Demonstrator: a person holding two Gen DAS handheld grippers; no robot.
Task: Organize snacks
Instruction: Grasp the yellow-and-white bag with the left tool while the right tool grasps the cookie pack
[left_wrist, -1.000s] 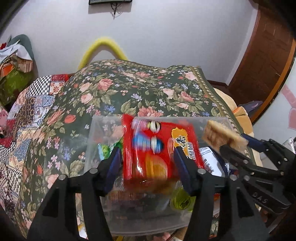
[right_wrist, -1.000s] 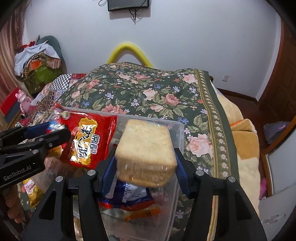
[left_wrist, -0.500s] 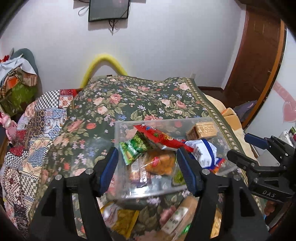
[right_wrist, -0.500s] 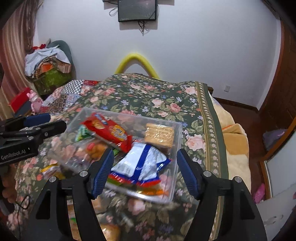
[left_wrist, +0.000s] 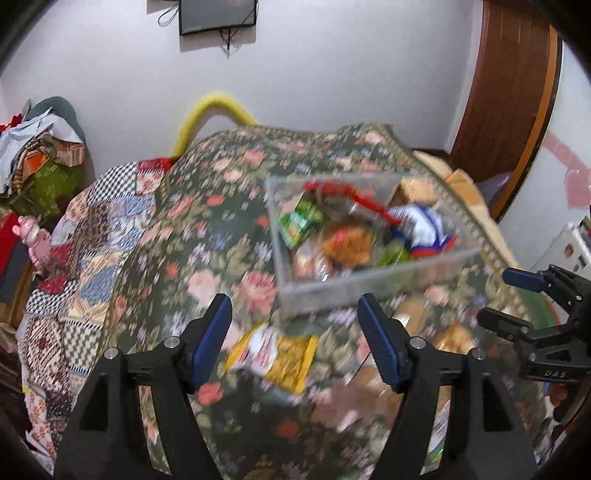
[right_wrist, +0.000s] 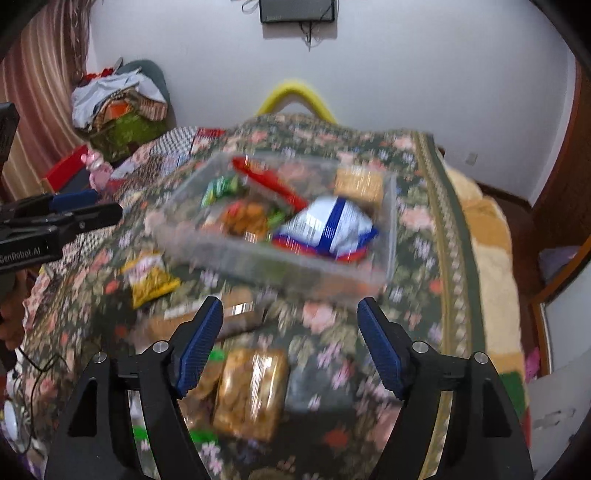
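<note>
Both frames motion-blurred: left gripper (left_wrist: 293, 328) and right gripper (right_wrist: 290, 332) jaws apart, empty, above clear plastic snack-filled tub (right_wrist: 258, 258) on floral bedspread (left_wrist: 207, 229); labels illegible.

You see: floral bedspread (left_wrist: 207, 229) | patchwork quilt (left_wrist: 88, 236) left | yellow arch (right_wrist: 295, 92) at wall | 1 screen (right_wrist: 297, 11) above | clothes pile (right_wrist: 118, 107) left | wooden door (left_wrist: 513, 85) right
</note>
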